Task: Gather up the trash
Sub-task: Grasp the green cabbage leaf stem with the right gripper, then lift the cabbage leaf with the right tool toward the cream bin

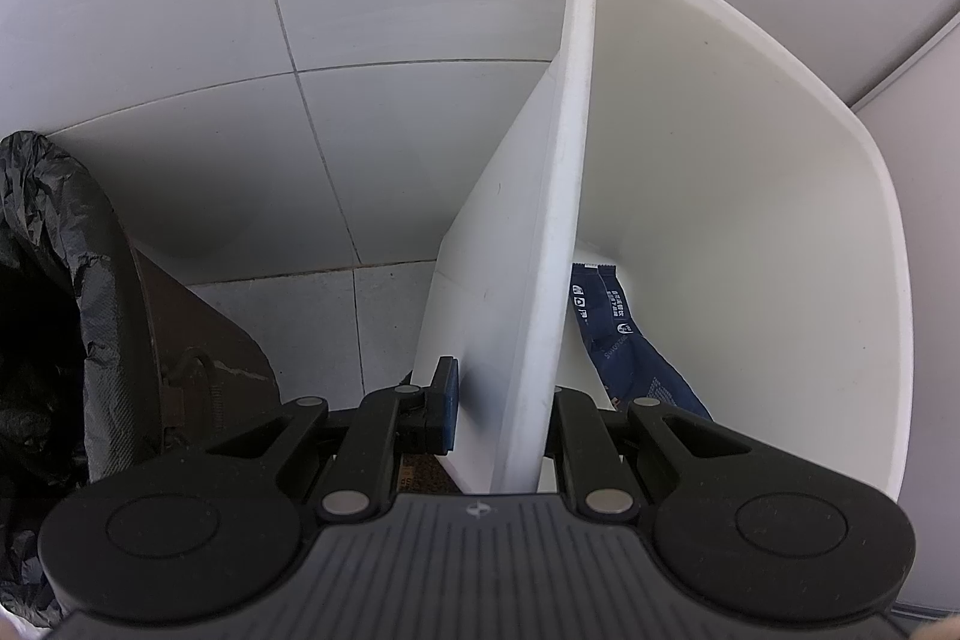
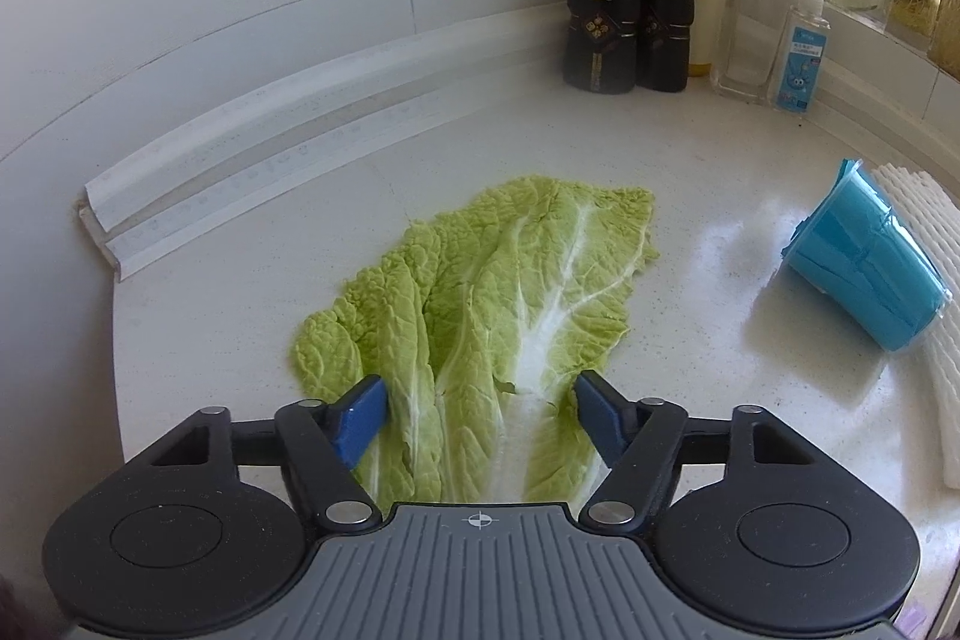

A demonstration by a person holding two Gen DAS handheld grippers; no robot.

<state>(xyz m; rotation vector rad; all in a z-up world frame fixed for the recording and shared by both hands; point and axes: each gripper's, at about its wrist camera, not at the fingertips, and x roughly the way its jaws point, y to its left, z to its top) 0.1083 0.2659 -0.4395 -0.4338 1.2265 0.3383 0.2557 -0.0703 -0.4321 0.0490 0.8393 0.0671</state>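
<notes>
one cabbage leaf (image 2: 480, 304) lay flat on the white counter (image 2: 240, 316), stem end nearest the right gripper (image 2: 480, 418) and tip pointing far toward the tiled wall. the right gripper stood over that near end with its blue pads (image 2: 360, 418) apart, one at each side of the leaf's stem end; they did not look pressed on it yet, so the leaf was straddled, not gripped. that placing probably served to pinch the stiff white rib, which should lift more cleanly than the limp green edge. to the right, well apart from the leaf, a blue roll (image 2: 870, 268) lay on its side against a white foam sheet (image 2: 936, 388); far right by the wall stood two dark bottles (image 2: 630, 16) and a clear bottle (image 2: 801, 46).

in the left view, the left gripper (image 1: 498, 412) was clamped on the rim of a white bin (image 1: 570, 220), likely to keep it ready for the leaf. a dark blue wrapper (image 1: 624, 340) already lay inside. to the left stood a second container lined with a black bag (image 1: 48, 316).
</notes>
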